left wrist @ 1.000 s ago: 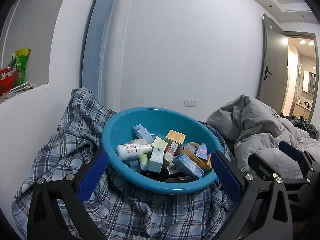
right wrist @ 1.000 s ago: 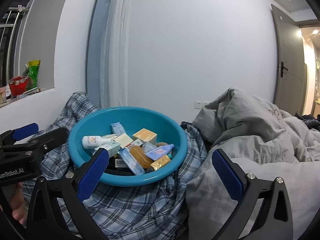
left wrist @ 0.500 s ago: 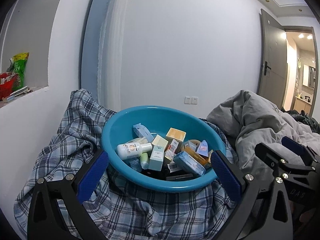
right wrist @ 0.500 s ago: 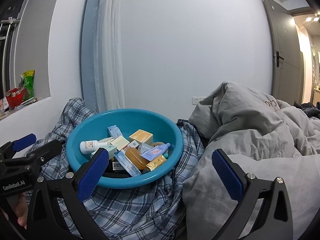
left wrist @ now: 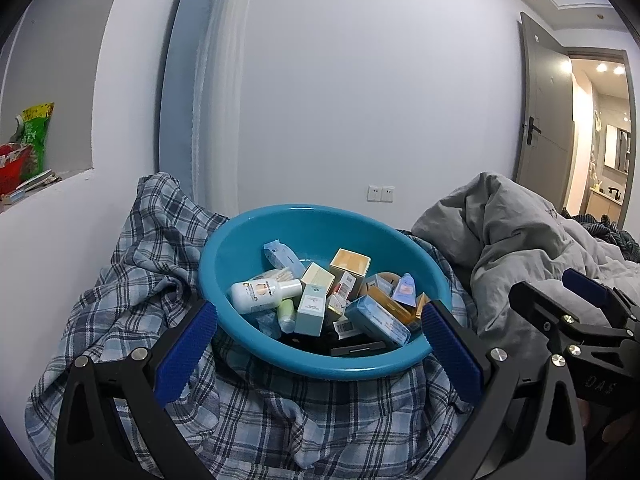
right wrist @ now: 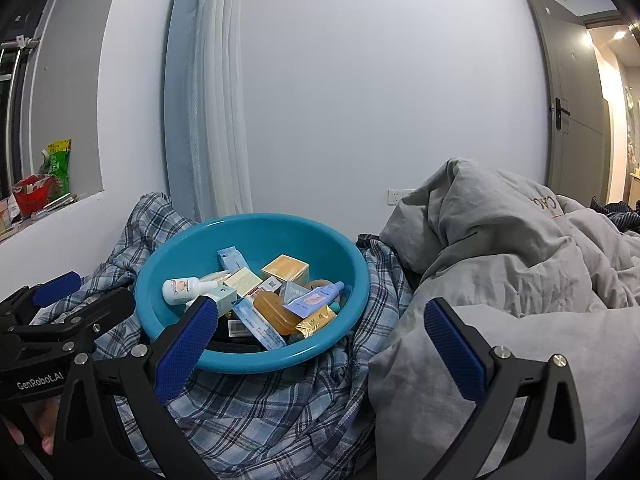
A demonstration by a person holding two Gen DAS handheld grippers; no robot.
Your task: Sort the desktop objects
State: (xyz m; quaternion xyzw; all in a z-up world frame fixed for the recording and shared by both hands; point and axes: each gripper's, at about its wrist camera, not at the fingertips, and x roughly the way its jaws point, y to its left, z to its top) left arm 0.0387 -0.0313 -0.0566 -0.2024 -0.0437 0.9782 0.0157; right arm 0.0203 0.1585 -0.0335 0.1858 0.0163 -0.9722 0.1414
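Observation:
A teal plastic basin (left wrist: 240,236) rests on a plaid cloth and holds several small items. Among them are a white bottle (left wrist: 264,290), an orange-topped box (left wrist: 350,264) and a light blue carton (left wrist: 376,318). My left gripper (left wrist: 316,316) is open, its blue pads flanking the basin's near rim without touching anything. My right gripper (right wrist: 320,312) is also open, hovering before the basin (right wrist: 352,280) and a little to its right. From that side I see a blue tube (right wrist: 316,299) and an amber soap bar (right wrist: 274,312). Items deep in the basin are hidden.
The plaid cloth (left wrist: 132,300) bunches under and left of the basin. A rumpled grey duvet (right wrist: 500,260) rises on the right. A window ledge on the left holds red and green bags (left wrist: 24,152). Behind are a white curtain (right wrist: 220,100) and a door (left wrist: 540,120).
The right gripper has shifted a little toward the duvet, which now fills more of its view. The left gripper is nearly still. The basin and its contents have not moved.

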